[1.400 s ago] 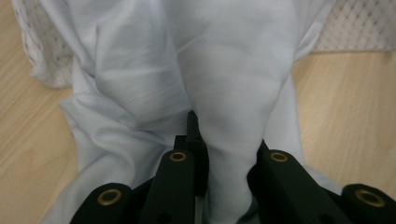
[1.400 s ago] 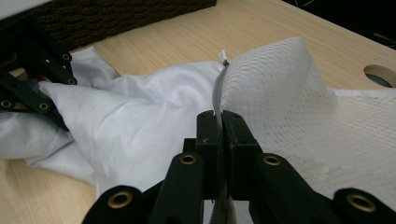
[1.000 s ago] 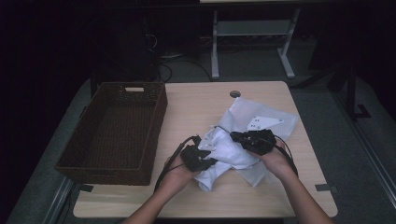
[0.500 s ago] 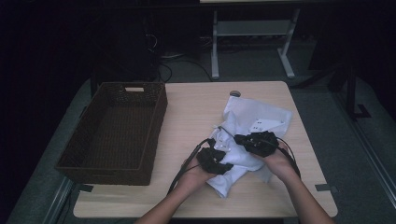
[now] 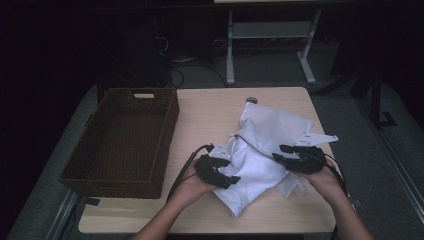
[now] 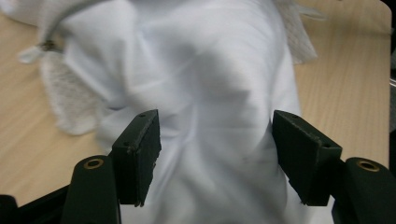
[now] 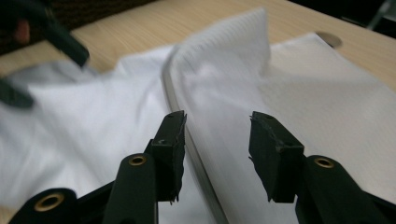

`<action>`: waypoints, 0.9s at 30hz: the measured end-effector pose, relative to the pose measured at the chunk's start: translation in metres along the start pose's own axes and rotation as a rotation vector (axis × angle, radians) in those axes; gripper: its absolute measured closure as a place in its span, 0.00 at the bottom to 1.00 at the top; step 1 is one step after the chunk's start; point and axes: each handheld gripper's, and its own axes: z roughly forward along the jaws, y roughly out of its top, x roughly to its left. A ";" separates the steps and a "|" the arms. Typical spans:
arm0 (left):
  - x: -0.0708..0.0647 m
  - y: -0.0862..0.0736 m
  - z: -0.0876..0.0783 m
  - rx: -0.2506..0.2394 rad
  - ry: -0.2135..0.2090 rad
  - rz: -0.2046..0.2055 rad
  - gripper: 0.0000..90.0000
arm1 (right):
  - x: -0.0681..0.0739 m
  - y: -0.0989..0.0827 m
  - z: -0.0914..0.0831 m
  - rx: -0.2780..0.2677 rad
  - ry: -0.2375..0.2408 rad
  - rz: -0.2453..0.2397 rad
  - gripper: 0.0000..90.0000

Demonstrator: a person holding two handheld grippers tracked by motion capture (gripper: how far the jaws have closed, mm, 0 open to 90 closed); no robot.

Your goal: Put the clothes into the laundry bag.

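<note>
Item: white garment (image 5: 265, 150), thin woven cloth with a zip or seam line and a mesh-like lining showing at its edges. It lies crumpled on the wooden table (image 5: 210, 115), on the right half, between the two claws and partly under both.

Handling, as judged: light, soft and wholly limp. It will sag and fold wherever it is not supported, and a single layer may slide out of smooth pads. Not fragile, though the mesh lining (image 6: 65, 100) could snag. Best hold is likely a bunched fold or the thicker seam, which gives the pads more to bite on than flat cloth.

Left gripper (image 5: 222, 175): at the garment's near left edge, pointing across it. Its jaws have just been opening and stand spread wide; the left gripper view shows cloth running beneath and beyond the gap, with no pad (image 6: 140, 158) pressing on it.

Right gripper (image 5: 287, 155): at the garment's right side, pointing left toward the other claw. Its jaws have just been opening and stand parted; in the right gripper view the raised seam (image 7: 180, 93) lies just ahead of the left pad (image 7: 170, 144), untouched. That ridge looks the readiest place to pinch.

Nearby: brown wicker basket (image 5: 125, 140), to the left of the left gripper, apart from the cloth, nothing visible inside. A small round fitting (image 5: 251, 100) sits in the table beyond the garment's far edge.
</note>
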 end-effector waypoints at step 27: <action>0.097 0.017 0.043 0.069 0.149 -0.107 0.53 | 0.019 0.010 0.026 -0.015 0.045 -0.050 0.58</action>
